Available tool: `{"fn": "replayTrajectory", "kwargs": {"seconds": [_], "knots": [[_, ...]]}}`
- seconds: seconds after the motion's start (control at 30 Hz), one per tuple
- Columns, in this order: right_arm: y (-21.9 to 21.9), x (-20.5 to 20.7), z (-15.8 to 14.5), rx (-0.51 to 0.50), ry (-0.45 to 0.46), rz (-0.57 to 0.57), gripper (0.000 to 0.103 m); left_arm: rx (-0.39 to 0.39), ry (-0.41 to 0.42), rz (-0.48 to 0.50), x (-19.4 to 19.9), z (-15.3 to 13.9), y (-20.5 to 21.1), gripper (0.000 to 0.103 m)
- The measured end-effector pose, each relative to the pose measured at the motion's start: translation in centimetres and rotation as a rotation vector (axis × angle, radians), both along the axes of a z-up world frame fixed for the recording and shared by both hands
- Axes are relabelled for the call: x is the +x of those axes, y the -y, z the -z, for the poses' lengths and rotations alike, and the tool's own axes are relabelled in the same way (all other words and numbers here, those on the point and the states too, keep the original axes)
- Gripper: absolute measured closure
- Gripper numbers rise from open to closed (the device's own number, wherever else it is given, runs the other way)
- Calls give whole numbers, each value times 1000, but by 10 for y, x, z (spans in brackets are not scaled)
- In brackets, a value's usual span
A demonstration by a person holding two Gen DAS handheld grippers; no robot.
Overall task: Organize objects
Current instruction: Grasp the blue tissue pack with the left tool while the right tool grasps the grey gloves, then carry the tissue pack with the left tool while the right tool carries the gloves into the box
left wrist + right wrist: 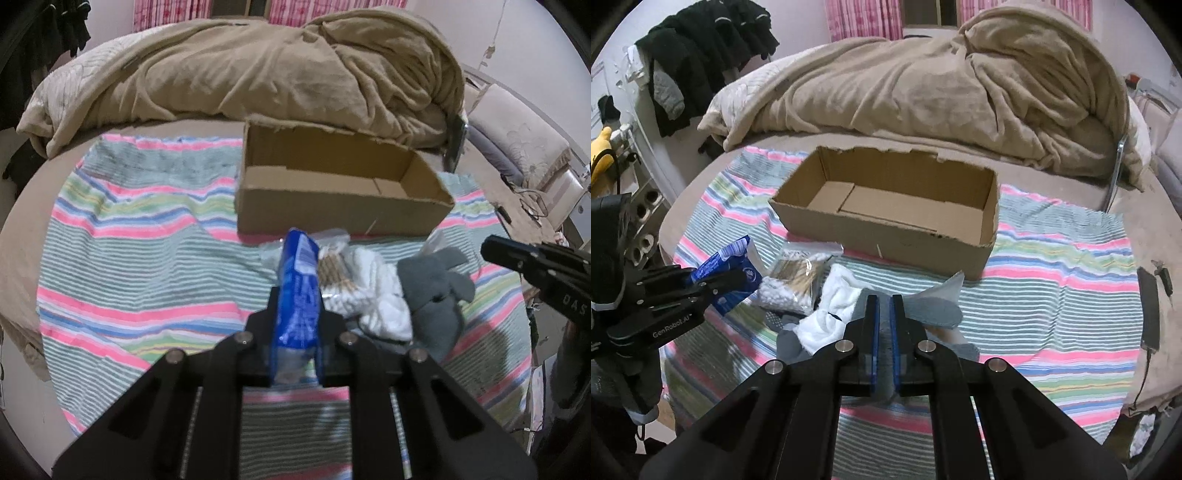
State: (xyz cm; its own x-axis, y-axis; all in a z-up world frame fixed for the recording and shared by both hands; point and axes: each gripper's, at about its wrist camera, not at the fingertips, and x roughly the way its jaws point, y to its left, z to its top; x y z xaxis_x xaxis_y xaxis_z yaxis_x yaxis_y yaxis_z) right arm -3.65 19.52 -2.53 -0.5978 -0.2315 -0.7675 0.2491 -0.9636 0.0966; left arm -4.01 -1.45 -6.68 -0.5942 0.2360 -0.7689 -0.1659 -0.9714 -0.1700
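One blue packet (298, 291) clenched in the left claw (297, 306), raised above a striped towel (140, 266) spread on the bed (22, 229). Just beside: one bag of cotton swabs (792, 282), one white cloth (831, 314), one grey plush (436, 291). Right claw (884, 314) nearly closed, seemingly pinching grey fabric. Beyond, one open cardboard box (886, 236), empty; one rumpled beige blanket (258, 70); pink curtains (864, 18) behind.

I'm seeing the box (886, 206) lying open-topped; cotton swabs (792, 280) and a white cloth (831, 314) are crowding its near side.
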Motion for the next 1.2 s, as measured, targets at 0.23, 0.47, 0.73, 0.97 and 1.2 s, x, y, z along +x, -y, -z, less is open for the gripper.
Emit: {"fn": "replayTrajectory", "kwargs": {"seconds": [0.23,0.47,0.73,0.97,1.2], "knots": [[-8,6,-25,-28,-53,-2,97,-2,-67,18,8,-30,-6,89],[-19,-5,-43,-43,-100,-3,97,-8,-117,44,0,-51,-19,89],[-30,-24,-55,-67,-127,0,97,-7,-153,57,-17,-64,-25,89],[-11,-25,-3,-94,46,-57,71,-1,-128,42,-11,-55,-16,89],[-1,-23,41,-46,145,-33,60,18,-100,23,0,-41,-4,89]]}}
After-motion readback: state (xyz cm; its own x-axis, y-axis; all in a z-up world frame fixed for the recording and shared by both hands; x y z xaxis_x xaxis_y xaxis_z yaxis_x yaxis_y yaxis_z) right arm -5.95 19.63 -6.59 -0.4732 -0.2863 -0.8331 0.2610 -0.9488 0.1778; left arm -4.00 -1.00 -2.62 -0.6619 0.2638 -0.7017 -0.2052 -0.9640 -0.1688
